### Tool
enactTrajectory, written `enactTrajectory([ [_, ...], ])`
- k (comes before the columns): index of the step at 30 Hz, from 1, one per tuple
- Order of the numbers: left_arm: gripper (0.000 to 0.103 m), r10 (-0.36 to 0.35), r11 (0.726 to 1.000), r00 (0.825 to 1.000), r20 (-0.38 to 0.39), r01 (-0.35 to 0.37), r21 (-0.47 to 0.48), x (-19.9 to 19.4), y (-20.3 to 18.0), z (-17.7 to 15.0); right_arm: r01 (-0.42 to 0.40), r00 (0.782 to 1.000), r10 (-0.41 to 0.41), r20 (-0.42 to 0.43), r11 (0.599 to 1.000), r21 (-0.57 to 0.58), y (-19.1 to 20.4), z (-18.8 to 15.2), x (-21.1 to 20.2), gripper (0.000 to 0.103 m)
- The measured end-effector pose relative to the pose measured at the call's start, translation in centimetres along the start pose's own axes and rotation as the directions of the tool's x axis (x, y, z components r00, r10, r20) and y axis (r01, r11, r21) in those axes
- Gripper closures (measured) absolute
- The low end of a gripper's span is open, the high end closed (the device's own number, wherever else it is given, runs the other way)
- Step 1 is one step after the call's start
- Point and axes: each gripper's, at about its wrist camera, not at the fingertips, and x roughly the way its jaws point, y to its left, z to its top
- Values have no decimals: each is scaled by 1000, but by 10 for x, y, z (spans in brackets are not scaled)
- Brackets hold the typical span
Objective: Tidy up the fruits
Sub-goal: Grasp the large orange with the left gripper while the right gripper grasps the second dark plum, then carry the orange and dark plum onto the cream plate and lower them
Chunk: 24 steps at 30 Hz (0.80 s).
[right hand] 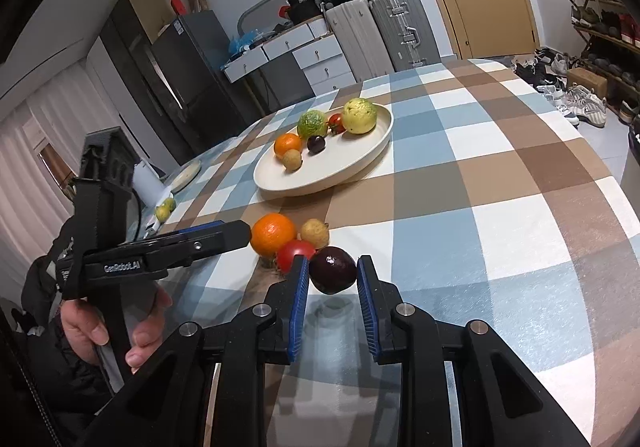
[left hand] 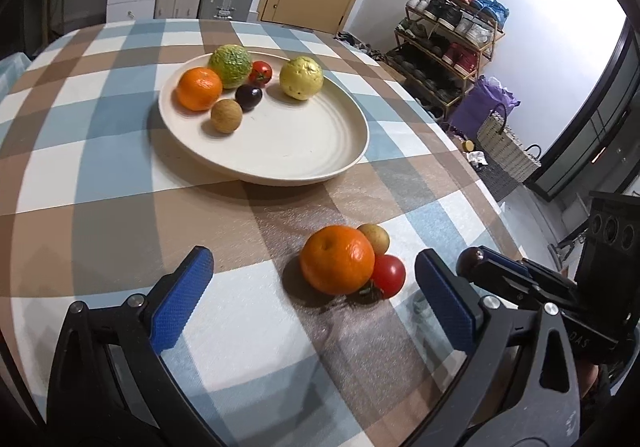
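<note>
"GenRobot.AI" marks the left gripper (right hand: 244, 233), spread wide near an orange (left hand: 337, 260); the right gripper (right hand: 333, 273) clenches a round dark plum (right hand: 333, 270).

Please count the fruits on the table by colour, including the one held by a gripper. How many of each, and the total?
Orange round fruits: 2
Red tomatoes: 2
Dark purple round fruits: 2
Brownish-tan small round fruits: 2
Green bumpy round fruit: 1
Pale yellow round fruit: 1
Total: 10
</note>
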Motion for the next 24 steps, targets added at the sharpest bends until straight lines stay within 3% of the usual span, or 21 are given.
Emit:
enactTrajectory([
  [3, 21, -19, 1000, 1000, -11, 19, 0, 5, 1, 3, -5, 1000, 5, 2, 1000, 5, -3, 1, 1, 78],
  [10, 42, -89, 996, 995, -44, 89, -1, 15, 2, 2, -16, 1000, 16, 0, 1000, 15, -7, 2, 3, 78],
  [15, 63, -121, 993, 991, -62, 121, -4, 20, 4, 0, -20, 1000, 20, -7, 1000, 10, -6, 2, 6, 78],
  [24, 64, -132, 991, 990, -50, 132, 14, 14, 2, -1, -18, 1000, 18, -13, 1000, 5, -5, 3, 8, 78],
])
